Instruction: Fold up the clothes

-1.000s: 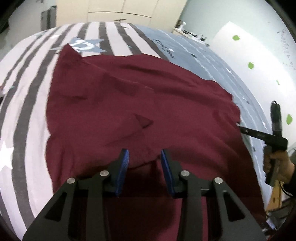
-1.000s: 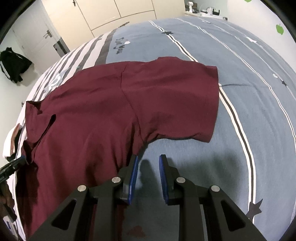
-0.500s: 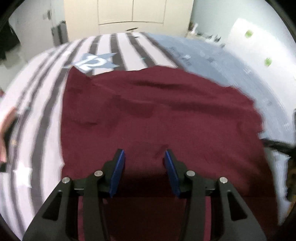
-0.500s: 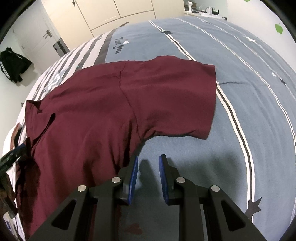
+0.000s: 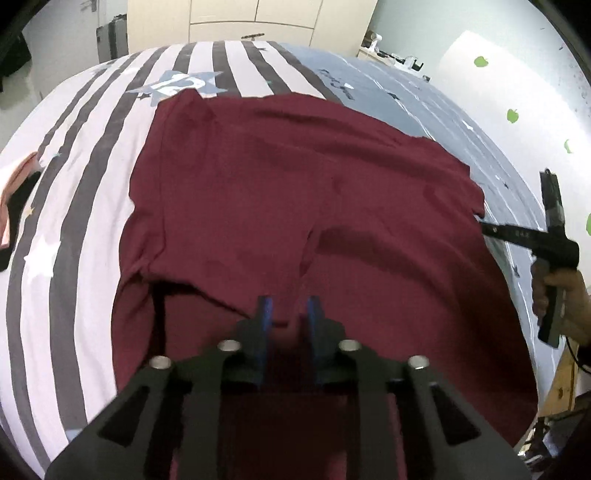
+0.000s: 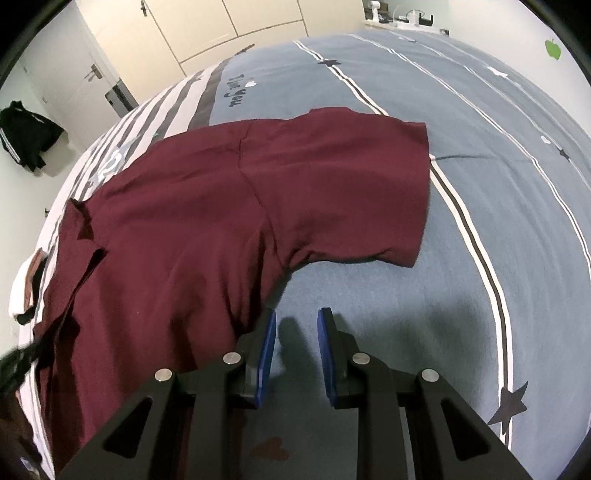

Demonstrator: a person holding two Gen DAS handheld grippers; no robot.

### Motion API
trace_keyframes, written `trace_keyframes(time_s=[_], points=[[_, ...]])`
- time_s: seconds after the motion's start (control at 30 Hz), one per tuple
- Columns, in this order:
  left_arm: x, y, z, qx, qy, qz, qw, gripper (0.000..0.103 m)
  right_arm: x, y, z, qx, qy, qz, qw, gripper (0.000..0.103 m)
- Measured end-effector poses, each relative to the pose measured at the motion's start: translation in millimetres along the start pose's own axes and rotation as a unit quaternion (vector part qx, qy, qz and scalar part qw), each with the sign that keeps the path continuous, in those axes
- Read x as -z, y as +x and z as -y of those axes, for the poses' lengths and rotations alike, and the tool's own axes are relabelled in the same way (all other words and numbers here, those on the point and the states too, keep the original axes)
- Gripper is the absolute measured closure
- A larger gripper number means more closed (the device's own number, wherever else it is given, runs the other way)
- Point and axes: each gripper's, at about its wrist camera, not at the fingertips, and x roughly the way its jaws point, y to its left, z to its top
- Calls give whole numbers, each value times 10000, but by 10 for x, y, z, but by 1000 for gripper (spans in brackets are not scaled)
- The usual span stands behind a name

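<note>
A maroon short-sleeved shirt (image 5: 295,192) lies spread over the striped bed (image 5: 74,147). My left gripper (image 5: 288,314) sits low over the shirt's near edge. Its blue pads have closed in on a bunch of maroon cloth, and a fold of the shirt rises toward them. In the right wrist view the shirt (image 6: 184,240) stretches left with one sleeve (image 6: 351,184) laid flat. My right gripper (image 6: 297,328) stands open just below the armpit; only blue bedding shows between its fingers, and its left pad touches the shirt's side edge. The left gripper (image 6: 14,362) appears there as a blur at the far end.
A pink and black garment (image 5: 14,199) lies at the bed's left edge. A person's hand (image 5: 561,295) holds the right gripper's handle at the right. Cream wardrobes (image 5: 251,18) and a suitcase (image 5: 110,40) stand beyond the bed. A black jacket (image 6: 26,136) hangs by the door.
My left gripper has swung across the shirt and its fingers have drawn much closer together, now on cloth, raising a fold. The right gripper has hardly moved.
</note>
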Motion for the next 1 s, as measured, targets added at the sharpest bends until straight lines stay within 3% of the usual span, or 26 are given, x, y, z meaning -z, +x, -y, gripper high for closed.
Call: trace_keyframes(time_s=[0.17, 0.27, 0.33, 0.6, 0.77, 0.87, 0.93, 1.0], points=[[-123, -88, 178, -143, 511, 377, 9979, 67, 1, 7, -30, 4, -66, 2, 10000, 82], [-351, 26, 302, -447, 835, 556, 9939, 61, -14, 22, -41, -4, -109, -8, 9999, 82], [-496, 192, 345, -643, 948, 497, 9922, 57, -29, 23, -48, -15, -113, 2, 9999, 82], [-781, 697, 506, -683, 1219, 307, 9897, 57, -50, -5, -53, -47, -146, 38, 9999, 82], [-728, 979, 569, -840, 1274, -16, 9883, 57, -27, -16, -6, -41, -34, 56, 10000, 82], [-659, 1048, 587, -945, 1232, 50, 9879, 57, -3, -15, 5, -28, -1, 36, 10000, 82], [-640, 1045, 589, -921, 1190, 128, 9885, 64, 17, -14, 1, -26, 7, 20, 10000, 82], [-664, 997, 506, -849, 949, 194, 9917, 84, 21, -11, -9, -24, 10, 9, 10000, 82]])
